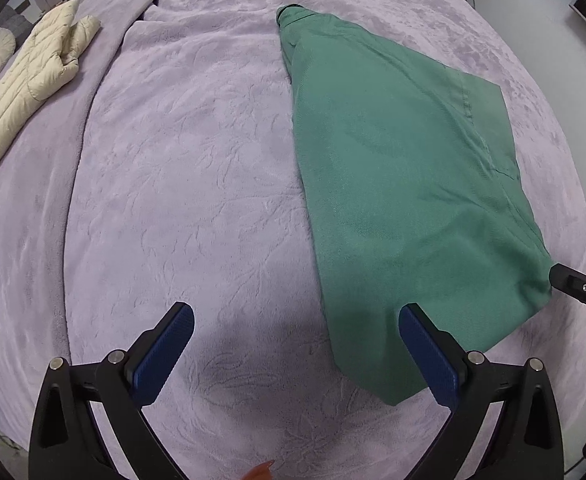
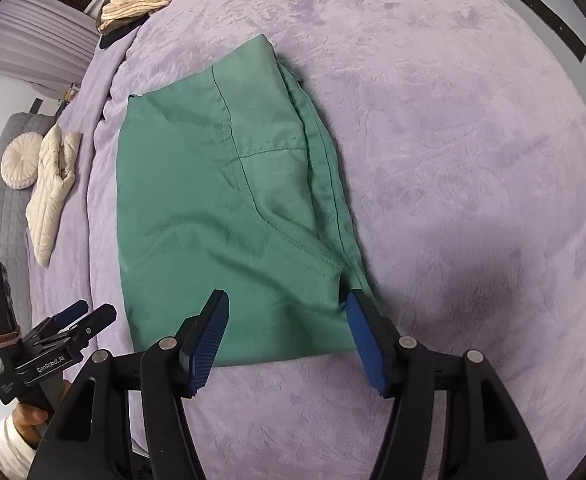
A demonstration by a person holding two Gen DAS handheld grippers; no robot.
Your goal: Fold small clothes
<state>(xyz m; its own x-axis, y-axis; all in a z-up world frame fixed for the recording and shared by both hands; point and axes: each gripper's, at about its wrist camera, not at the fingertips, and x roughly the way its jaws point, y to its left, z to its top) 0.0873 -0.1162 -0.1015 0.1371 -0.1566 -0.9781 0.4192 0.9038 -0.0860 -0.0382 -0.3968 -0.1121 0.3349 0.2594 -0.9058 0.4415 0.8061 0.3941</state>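
Green garment (image 2: 229, 208) lies folded flat on a lilac bedspread (image 2: 453, 160), both grippers over its near edge.

The left gripper (image 1: 295, 344) has its fingers spread wide and holds nothing, the garment at its 1 o'clock. The right gripper (image 2: 287, 336) is likewise spread, empty, above the cloth's near hem at 12 o'clock. A cream quilted jacket (image 1: 25, 92) lies at the left view's 10 o'clock.

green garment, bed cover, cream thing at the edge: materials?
Green garment: woven, matte, cotton-like; fine weave and topstitched seams show. Bed cover: lilac plush, probably fleece or velvet; embossed leaf pattern, pile sheen. Cream jacket: quilted, puffy, likely padded synthetic shell.
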